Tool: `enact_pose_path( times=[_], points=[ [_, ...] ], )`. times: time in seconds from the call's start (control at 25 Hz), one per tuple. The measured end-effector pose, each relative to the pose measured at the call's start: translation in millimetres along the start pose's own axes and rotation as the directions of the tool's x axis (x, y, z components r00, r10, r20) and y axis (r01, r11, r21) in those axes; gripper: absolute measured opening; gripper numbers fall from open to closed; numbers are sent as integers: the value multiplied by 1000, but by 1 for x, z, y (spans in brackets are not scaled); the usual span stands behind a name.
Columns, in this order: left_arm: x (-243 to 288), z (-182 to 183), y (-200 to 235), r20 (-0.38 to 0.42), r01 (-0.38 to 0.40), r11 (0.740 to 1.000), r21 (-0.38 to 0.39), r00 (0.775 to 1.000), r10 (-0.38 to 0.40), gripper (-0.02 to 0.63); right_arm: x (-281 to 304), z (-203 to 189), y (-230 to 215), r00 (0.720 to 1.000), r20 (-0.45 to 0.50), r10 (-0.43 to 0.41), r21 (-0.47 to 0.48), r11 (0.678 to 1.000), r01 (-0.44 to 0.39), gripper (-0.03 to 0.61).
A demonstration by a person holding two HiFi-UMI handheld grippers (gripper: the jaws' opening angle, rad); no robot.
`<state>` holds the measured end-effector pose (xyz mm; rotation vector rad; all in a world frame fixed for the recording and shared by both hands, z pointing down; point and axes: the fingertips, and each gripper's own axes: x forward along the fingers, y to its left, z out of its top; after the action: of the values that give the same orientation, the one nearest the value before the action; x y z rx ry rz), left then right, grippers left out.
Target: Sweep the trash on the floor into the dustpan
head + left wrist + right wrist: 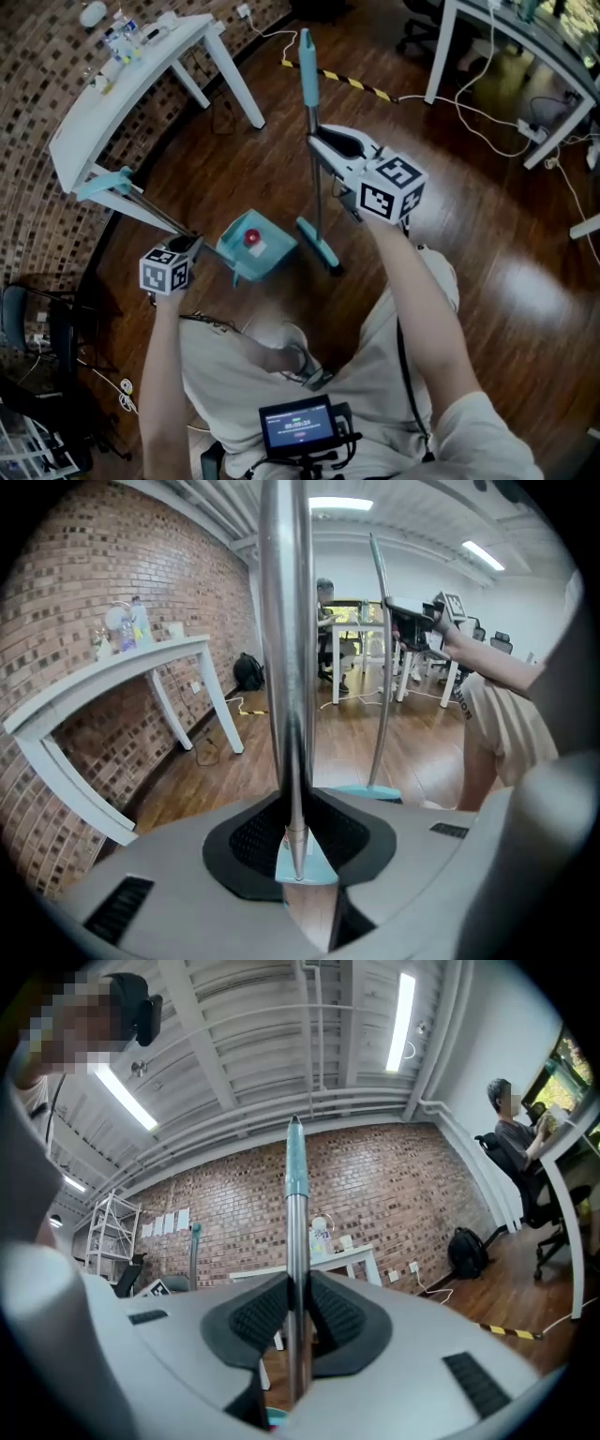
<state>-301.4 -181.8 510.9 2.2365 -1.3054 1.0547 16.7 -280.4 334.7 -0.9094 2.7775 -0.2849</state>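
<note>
A teal dustpan hangs tilted in front of me with a red piece of trash inside it. Its metal handle slants up to the left and ends in a teal grip. My left gripper is shut on that handle near the pan. The broom stands upright to the right of the dustpan, its teal head on the wooden floor. My right gripper is shut on the broom pole, well above the head. In the right gripper view, the pole runs between the pads of the right gripper.
A white table with bottles stands by the brick wall at upper left. A yellow-and-black strip and cables lie on the floor beyond the broom. More white desks stand at upper right, with a seated person there.
</note>
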Motion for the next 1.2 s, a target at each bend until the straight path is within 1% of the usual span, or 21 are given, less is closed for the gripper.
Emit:
enact_pose_path(
  times=[0.12, 0.24, 0.32, 0.48, 0.56, 0.68, 0.8, 0.92, 1.0, 1.08, 1.2],
  points=[
    [-29, 16, 28, 55, -46, 999, -26, 997, 47, 81, 6, 1, 5, 1000, 14, 6, 14, 1000, -7, 86],
    [-56, 18, 49, 90, -90, 995, -37, 992, 93, 81, 16, -3, 9, 999, 32, 1, 30, 1000, -2, 85],
    [-71, 12, 59, 108, -115, 992, -43, 987, 119, 81, 24, -6, 15, 999, 47, -1, 38, 999, -1, 86],
    [-95, -10, 76, 135, -142, 988, -59, 980, 149, 81, 43, -13, 31, 998, 55, 6, 12, 1000, -7, 85],
    [-104, -31, 83, 143, -149, 985, -82, 977, 159, 81, 52, -17, 38, 998, 58, 9, -4, 1000, -9, 84],
    [-116, -75, 90, 147, -152, 979, -134, 974, 171, 81, 72, -25, 56, 998, 46, 31, -42, 999, -29, 84],
    [-126, -127, 100, 135, -154, 970, -187, 974, 181, 81, 102, -41, 84, 997, -12, 71, -97, 993, -72, 85],
    [-133, -182, 110, 111, -163, 959, -230, 975, 192, 81, 133, -56, 108, 993, -70, 95, -118, 988, -103, 84],
    [-135, -215, 112, 94, -170, 953, -249, 976, 199, 81, 152, -62, 124, 989, -100, 109, -119, 985, -121, 84],
    [-136, -243, 111, 80, -176, 949, -263, 976, 203, 81, 165, -70, 142, 981, -134, 140, -127, 979, -157, 85],
    [-138, -266, 115, 77, -179, 950, -256, 976, 205, 81, 181, -87, 165, 967, -172, 189, -155, 964, -216, 84]
  ],
)
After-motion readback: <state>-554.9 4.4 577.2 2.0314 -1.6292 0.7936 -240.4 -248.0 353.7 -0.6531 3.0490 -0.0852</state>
